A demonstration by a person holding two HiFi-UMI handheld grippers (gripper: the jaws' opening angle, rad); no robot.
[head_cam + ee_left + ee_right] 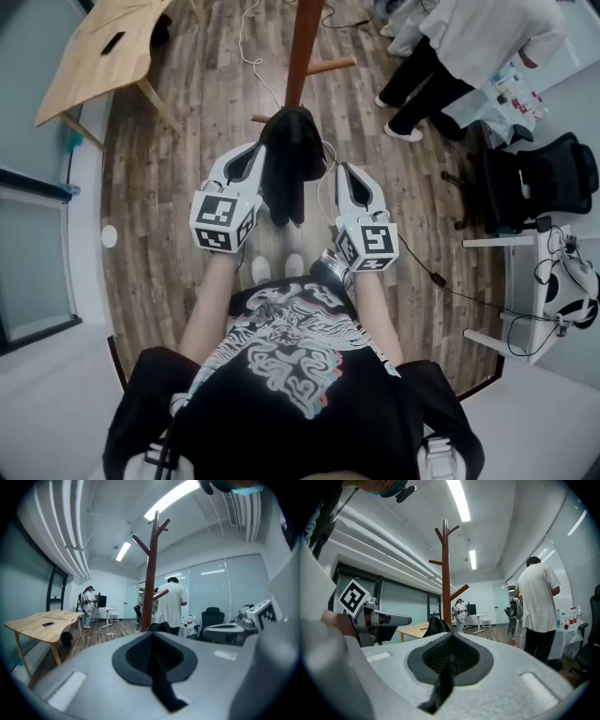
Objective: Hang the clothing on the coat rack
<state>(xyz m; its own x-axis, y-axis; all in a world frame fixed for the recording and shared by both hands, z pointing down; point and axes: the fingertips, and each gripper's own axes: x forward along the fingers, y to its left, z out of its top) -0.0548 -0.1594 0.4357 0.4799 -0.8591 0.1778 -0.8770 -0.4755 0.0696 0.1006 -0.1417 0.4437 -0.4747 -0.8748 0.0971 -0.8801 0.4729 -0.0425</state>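
Observation:
A black piece of clothing (289,161) hangs bunched between my two grippers, just in front of the brown wooden coat rack (302,42). My left gripper (253,155) holds its left side, shut on the fabric, and a black strip of cloth runs through the closed jaws (152,658). On the other side my right gripper (343,173) is shut on the garment in the same way (449,658). Both gripper views show the rack's pole (150,573) (445,573) rising straight ahead with angled pegs near the top. A hump of the clothing (436,625) shows past the jaws.
A wooden table (94,47) stands at the far left. A person in a white top (459,42) stands right of the rack. A black office chair (534,178) and a white desk (525,300) are at the right. Cables (258,66) lie on the wood floor.

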